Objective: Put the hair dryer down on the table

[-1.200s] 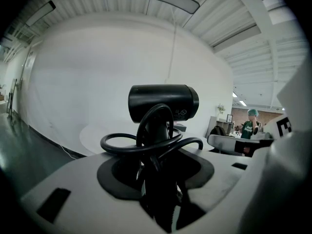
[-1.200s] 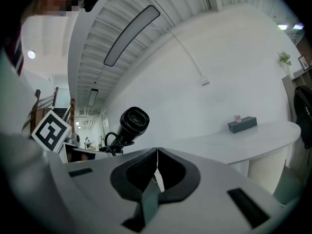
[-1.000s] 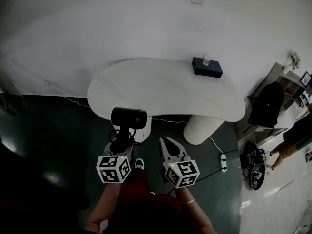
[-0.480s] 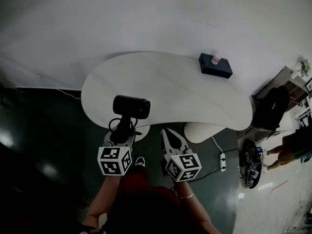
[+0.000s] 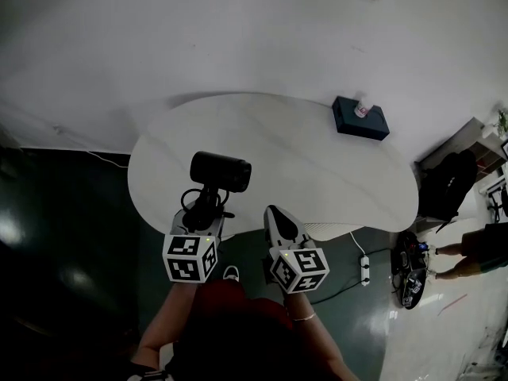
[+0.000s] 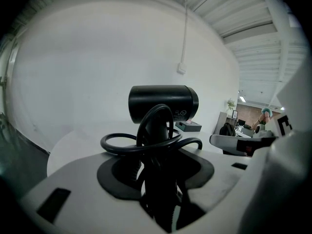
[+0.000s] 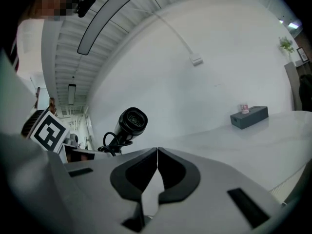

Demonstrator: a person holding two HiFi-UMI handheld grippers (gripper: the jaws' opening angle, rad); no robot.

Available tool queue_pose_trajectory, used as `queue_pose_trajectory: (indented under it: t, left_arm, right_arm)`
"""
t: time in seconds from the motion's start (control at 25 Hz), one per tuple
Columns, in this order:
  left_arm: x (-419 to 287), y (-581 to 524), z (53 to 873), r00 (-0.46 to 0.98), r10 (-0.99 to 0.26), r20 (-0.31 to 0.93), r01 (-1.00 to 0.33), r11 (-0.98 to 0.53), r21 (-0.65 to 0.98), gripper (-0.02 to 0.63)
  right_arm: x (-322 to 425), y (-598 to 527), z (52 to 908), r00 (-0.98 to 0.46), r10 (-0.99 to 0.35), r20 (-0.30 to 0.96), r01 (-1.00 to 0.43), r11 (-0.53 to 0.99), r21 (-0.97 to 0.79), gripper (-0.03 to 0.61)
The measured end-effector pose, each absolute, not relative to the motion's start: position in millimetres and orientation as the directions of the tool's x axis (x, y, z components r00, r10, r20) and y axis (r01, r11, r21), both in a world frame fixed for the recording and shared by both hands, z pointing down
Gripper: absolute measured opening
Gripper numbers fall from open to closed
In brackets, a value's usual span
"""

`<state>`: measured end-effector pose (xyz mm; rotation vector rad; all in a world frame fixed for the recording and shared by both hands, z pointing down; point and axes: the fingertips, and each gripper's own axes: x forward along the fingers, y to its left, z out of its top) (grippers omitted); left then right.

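White bench (image 5: 317, 173) carries a dark box (image 5: 361, 118) near its far edge. Nearer, the left tool (image 5: 202, 213) clamps the hair dryer (image 5: 221, 171) by its handle; the right tool (image 5: 275, 213) is closed, empty.

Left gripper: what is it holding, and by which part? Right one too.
Left gripper holds the black hair dryer by its handle, cord looped at the jaws. Right gripper holds nothing; its jaws are together.

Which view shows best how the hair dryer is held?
The left gripper view: the hair dryer is close, handle clamped between the jaws. Head view shows it small from above; right gripper view, small, end-on.
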<state>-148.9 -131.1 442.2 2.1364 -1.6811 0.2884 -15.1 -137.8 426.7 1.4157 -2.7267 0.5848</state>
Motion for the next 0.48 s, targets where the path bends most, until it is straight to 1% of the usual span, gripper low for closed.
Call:
queue_pose_trajectory:
  t: [0.48]
  left_arm:
    - [-163.5, -192.9, 458.7, 0.296, -0.848, 0.440, -0.955, -0.247, 0.167, 0.206]
  right_arm:
    - [-19.4, -186.9, 442.5, -0.525, -0.821, 0.225, -0.836, 0.448, -0.318, 0.015]
